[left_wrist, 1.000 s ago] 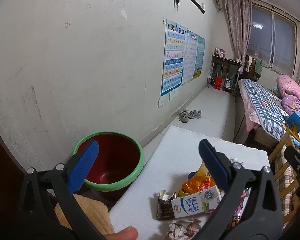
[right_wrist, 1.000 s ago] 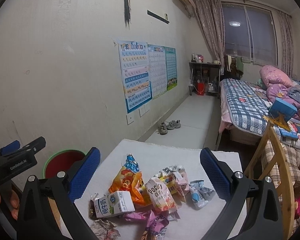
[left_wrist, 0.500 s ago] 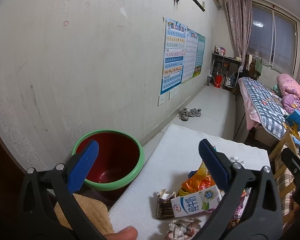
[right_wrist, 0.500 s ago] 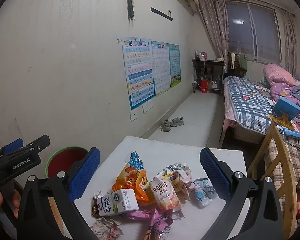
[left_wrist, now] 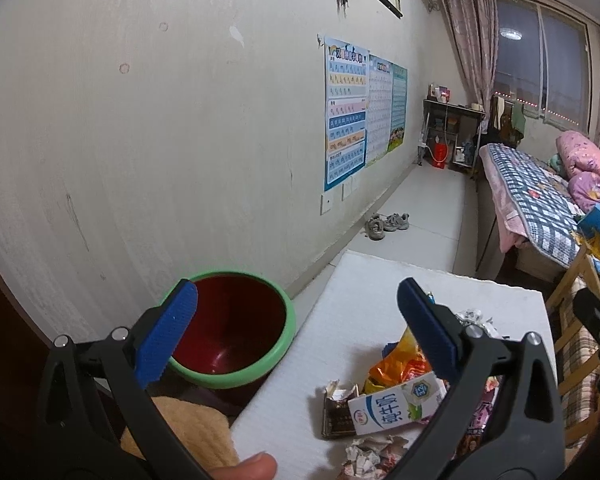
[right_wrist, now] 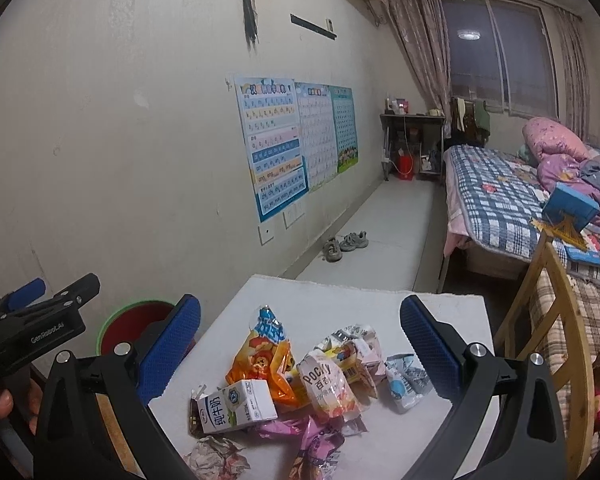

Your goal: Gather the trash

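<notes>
**Hovering with both jaws wide over the trash pile**

Standing wide apart and empty, the jaws of the left gripper point(left_wrist: 296, 312) hang above the left edge of the white surface point(left_wrist: 364, 292). Its left blue pad is in front of the red bin with a green rim point(left_wrist: 236, 336), its right pad above the pile. The jaws of the right gripper point(right_wrist: 300, 328) are wide too and hold nothing, and the trash lies between them, lower in the view.

On the near part of the surface, a white milk carton point(right_wrist: 238, 404) lies on its side at the left of the pile. An orange snack bag point(right_wrist: 266, 356) is just behind it, touching a pink Pocky packet point(right_wrist: 328, 384). A small blue-white wrapper point(right_wrist: 404, 382) lies to the right, and crumpled paper point(right_wrist: 214, 458) at the near edge.

The bin stands beside the surface, on its left, by the wall. Farther away, a pair of shoes point(right_wrist: 344, 244) is on the floor, and a bed with a checked blanket point(right_wrist: 496, 200) is at the right.
</notes>
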